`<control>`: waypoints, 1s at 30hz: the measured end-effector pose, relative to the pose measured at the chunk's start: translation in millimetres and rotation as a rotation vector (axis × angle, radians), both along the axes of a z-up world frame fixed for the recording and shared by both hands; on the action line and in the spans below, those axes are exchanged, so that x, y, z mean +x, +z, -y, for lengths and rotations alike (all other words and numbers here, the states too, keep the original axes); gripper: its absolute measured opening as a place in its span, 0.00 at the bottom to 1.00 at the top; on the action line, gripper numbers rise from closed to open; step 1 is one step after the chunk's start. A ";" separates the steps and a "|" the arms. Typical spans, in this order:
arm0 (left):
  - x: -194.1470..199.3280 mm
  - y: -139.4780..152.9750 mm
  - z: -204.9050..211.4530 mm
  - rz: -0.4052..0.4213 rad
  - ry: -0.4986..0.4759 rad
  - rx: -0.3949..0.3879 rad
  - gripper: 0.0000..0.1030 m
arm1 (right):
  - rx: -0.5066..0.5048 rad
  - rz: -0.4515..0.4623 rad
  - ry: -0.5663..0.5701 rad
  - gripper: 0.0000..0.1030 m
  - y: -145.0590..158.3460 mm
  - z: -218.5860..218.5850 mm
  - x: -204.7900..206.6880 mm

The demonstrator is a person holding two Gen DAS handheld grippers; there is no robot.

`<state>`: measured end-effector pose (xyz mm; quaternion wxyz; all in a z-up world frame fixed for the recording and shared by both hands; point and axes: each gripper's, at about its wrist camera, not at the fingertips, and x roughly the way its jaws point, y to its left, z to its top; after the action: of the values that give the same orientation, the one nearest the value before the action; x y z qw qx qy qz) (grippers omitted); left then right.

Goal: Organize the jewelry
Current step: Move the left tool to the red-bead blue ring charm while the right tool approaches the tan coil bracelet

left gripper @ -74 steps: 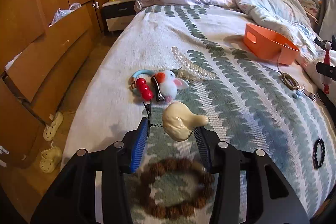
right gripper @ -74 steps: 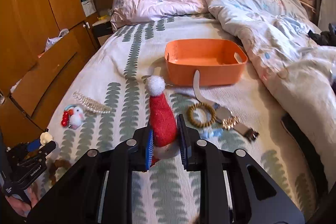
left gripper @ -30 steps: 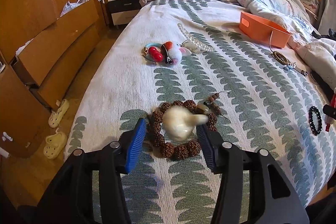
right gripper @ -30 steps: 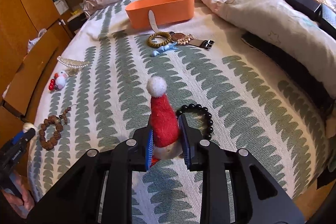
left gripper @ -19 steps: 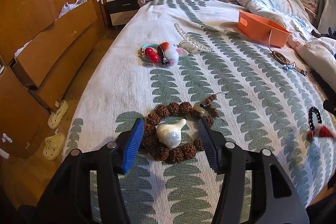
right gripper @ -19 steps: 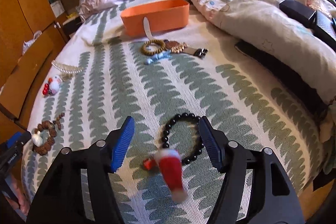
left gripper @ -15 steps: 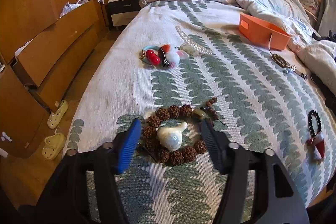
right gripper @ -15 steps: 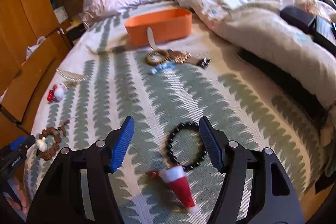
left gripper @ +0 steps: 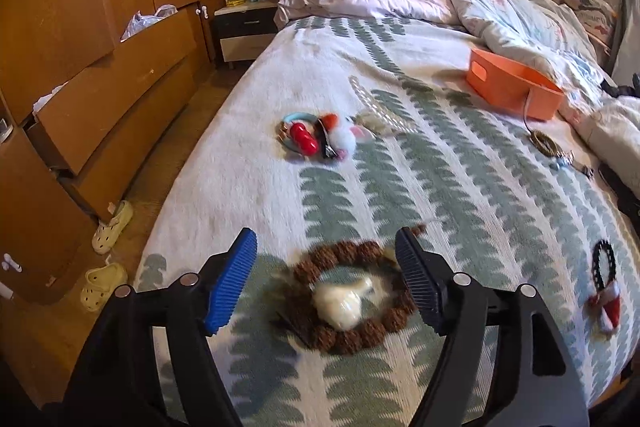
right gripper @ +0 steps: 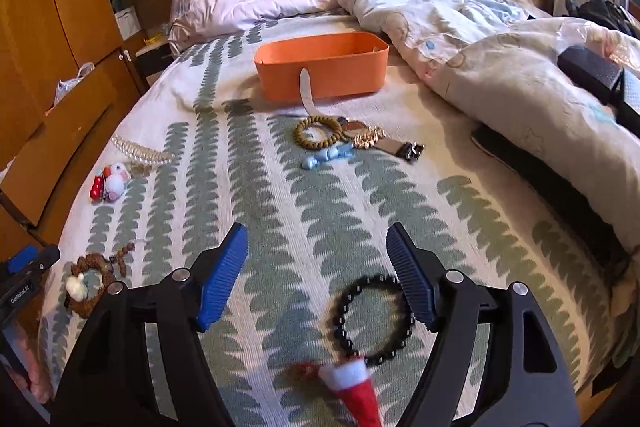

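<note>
My left gripper [left gripper: 325, 281] is open and empty above a brown bead bracelet [left gripper: 348, 293] with a cream bird-shaped clip [left gripper: 342, 303] lying inside its ring. My right gripper [right gripper: 316, 273] is open and empty above a black bead bracelet [right gripper: 374, 321] and a red Santa-hat clip [right gripper: 354, 389] on the bedspread. An orange bin [right gripper: 322, 65] stands farther up the bed. A tan bead bracelet [right gripper: 318, 134], a blue bow [right gripper: 326, 157] and a gold watch [right gripper: 376, 141] lie in front of it.
A red-and-white plush hair clip pile [left gripper: 318, 141] and a pearl hairband [left gripper: 370, 101] lie at the bed's left. Rumpled duvets [right gripper: 460, 7] cover the far and right side. Wooden wardrobe drawers [left gripper: 100, 99] and slippers [left gripper: 108, 227] are left of the bed.
Both grippers opened. The left let the cream bird clip fall inside the brown bracelet; the right dropped the Santa-hat clip beside the black bracelet. Both then pulled back a little.
</note>
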<state>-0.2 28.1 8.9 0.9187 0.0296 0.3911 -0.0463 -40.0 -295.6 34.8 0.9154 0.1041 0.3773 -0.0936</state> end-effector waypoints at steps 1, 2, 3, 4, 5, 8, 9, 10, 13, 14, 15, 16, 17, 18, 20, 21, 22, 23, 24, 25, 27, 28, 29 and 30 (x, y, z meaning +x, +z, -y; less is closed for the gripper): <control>2.9 0.4 -1.6 -0.001 0.003 -0.005 0.70 | -0.002 0.004 0.007 0.72 2.1 1.7 3.9; 7.2 1.0 -4.2 -0.004 0.007 -0.010 0.70 | -0.011 0.007 0.015 0.72 4.6 2.9 8.0; 10.0 1.3 -5.7 -0.006 0.011 -0.012 0.70 | -0.031 0.013 0.022 0.72 8.6 4.7 14.1; 14.4 2.4 -7.2 -0.007 0.018 -0.014 0.70 | -0.044 0.020 0.028 0.72 12.3 7.1 20.0; 17.5 3.5 -7.7 -0.007 0.022 -0.014 0.70 | -0.040 0.025 0.038 0.72 14.6 10.7 25.8; 30.3 8.2 -7.0 -0.007 0.034 -0.016 0.70 | -0.019 0.010 0.029 0.72 11.4 22.1 42.5; 34.7 9.1 -6.3 -0.010 0.035 -0.016 0.70 | -0.008 -0.005 0.025 0.72 8.4 25.4 49.6; 40.5 9.4 -5.4 -0.016 0.040 -0.016 0.70 | 0.000 -0.013 0.027 0.72 6.2 27.2 54.3; 55.6 8.0 -4.2 -0.033 0.055 -0.017 0.70 | -0.017 -0.024 0.047 0.72 2.8 31.0 78.2; 60.5 7.3 -3.5 -0.036 0.057 -0.011 0.70 | -0.037 -0.024 0.057 0.72 2.6 30.7 86.4; 66.9 6.0 -1.9 -0.037 0.058 0.003 0.70 | -0.054 -0.022 0.065 0.72 2.0 30.0 92.8; 72.5 4.8 -0.3 -0.035 0.057 0.018 0.70 | -0.067 -0.020 0.075 0.72 1.1 29.9 100.5; 77.1 4.1 0.2 -0.031 0.056 0.030 0.70 | -0.073 -0.022 0.090 0.72 -1.3 29.7 110.5; 81.1 3.7 0.4 -0.027 0.057 0.038 0.70 | -0.074 -0.024 0.097 0.72 -3.4 30.5 115.6; 94.4 0.6 0.3 -0.026 0.056 0.045 0.70 | -0.073 -0.034 0.109 0.72 -10.4 29.9 128.4; 98.5 -0.8 -0.5 -0.030 0.053 0.043 0.70 | -0.076 -0.045 0.116 0.72 -16.3 29.2 136.3; 105.1 -3.5 0.0 -0.038 0.046 0.043 0.70 | -0.081 -0.056 0.123 0.72 -21.8 28.1 143.0; 110.4 -6.4 0.8 -0.044 0.039 0.047 0.70 | -0.086 -0.069 0.134 0.72 -27.6 26.8 149.4; 115.0 -9.3 1.4 -0.049 0.031 0.049 0.70 | -0.089 -0.076 0.142 0.72 -30.8 24.8 152.8; 117.1 -11.5 1.6 -0.051 0.027 0.052 0.70 | -0.098 -0.080 0.149 0.72 -34.0 22.5 156.2; 122.2 -16.9 1.1 -0.061 0.019 0.059 0.70 | -0.102 -0.086 0.182 0.72 -39.4 16.8 161.7; 123.5 -18.6 0.3 -0.068 0.016 0.055 0.70 | -0.102 -0.087 0.195 0.71 -40.6 13.6 162.8; 125.6 -21.4 0.0 -0.079 0.013 0.056 0.70 | -0.109 -0.089 0.202 0.71 -41.4 10.8 163.9; 127.7 -24.3 -0.1 -0.089 0.010 0.062 0.70 | -0.118 -0.094 0.212 0.70 -42.8 7.3 166.3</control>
<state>127.5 28.2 -15.4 0.8993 0.0541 0.4329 -0.0309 126.3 -302.9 -8.0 0.9060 0.0051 0.4226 -0.0231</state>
